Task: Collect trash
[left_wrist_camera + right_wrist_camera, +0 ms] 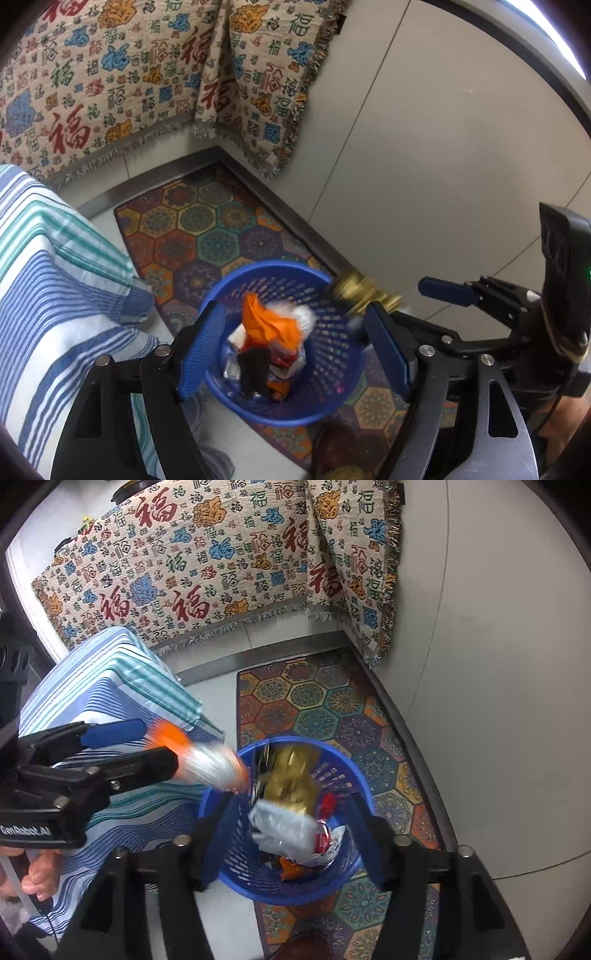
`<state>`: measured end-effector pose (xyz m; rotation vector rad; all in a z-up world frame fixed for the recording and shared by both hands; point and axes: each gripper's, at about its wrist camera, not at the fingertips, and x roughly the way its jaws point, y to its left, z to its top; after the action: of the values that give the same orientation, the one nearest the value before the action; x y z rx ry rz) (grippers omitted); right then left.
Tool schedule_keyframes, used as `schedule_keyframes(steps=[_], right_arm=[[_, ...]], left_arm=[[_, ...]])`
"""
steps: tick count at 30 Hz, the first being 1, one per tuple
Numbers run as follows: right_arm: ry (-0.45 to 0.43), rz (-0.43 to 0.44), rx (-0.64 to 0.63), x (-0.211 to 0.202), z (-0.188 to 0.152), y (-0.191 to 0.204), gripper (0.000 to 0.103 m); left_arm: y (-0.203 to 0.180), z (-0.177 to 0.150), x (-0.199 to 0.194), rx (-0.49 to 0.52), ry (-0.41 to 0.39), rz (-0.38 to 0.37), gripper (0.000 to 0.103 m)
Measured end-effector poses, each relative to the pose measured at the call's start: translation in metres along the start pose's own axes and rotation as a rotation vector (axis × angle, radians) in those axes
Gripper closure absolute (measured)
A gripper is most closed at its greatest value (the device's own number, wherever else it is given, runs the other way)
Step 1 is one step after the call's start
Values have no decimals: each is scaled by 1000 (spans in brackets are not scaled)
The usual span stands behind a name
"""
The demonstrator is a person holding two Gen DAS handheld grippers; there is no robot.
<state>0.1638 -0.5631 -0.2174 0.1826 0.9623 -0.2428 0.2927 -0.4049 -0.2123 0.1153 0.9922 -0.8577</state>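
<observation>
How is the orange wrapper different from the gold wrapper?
The orange wrapper is orange and silver; the gold wrapper is gold. The orange wrapper is nearer the left gripper, the gold wrapper between the right gripper's fingers. Both are blurred above the blue basket.

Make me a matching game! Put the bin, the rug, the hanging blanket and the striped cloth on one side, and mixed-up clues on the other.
Things:
1. bin
2. rug
3. hanging blanket
4. striped cloth

Clues:
A. blue and green lines on white
B. colourful hexagons, flat on the floor
C. blue, full of holes, trash inside
D. cream with red and blue characters, fringed edge

Pairs: 1-C, 2-B, 3-D, 4-A
</observation>
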Motion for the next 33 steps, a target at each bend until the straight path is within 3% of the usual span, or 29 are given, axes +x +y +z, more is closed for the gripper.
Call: schedule_keyframes(steps=[5, 7, 8, 9, 13, 14, 21, 24, 27, 31, 33], right_arm=[[-56, -37, 27, -18, 2, -6, 40], [-88, -38, 45, -34, 3, -5, 34], [-100, -43, 54, -44, 2, -3, 26], [-112, -49, 65, -54, -1, -1, 20], [-80, -70, 116, -90, -18, 6, 15], [-78, -74, 122, -101, -25, 9, 11], [-88, -210, 131, -181, -90, 46, 10], [-99, -213, 135, -202, -107, 60, 10], [-119, -221, 138, -217, -114, 67, 10], [-142, -242, 126, -227, -115, 76, 10], [-150, -242, 118, -232, -116, 80, 10]], left_arm=[[2, 1, -11, -21, -23, 3, 23], [-3, -2, -24, -23, -26, 29, 23], [-7, -4, -31, -25, -26, 29, 22], [-11, -8, -42, -24, -26, 25, 18], [-25, -26, -88, -2, -44, 48, 1], [-27, -32, -98, 2, -43, 61, 1], [-54, -70, -153, 6, -52, 218, 0], [-67, -83, -171, 38, -72, 242, 0], [-73, -91, -188, 44, -100, 242, 0], [-81, -96, -206, 79, -143, 329, 0], [-80, -97, -210, 75, -150, 332, 0]])
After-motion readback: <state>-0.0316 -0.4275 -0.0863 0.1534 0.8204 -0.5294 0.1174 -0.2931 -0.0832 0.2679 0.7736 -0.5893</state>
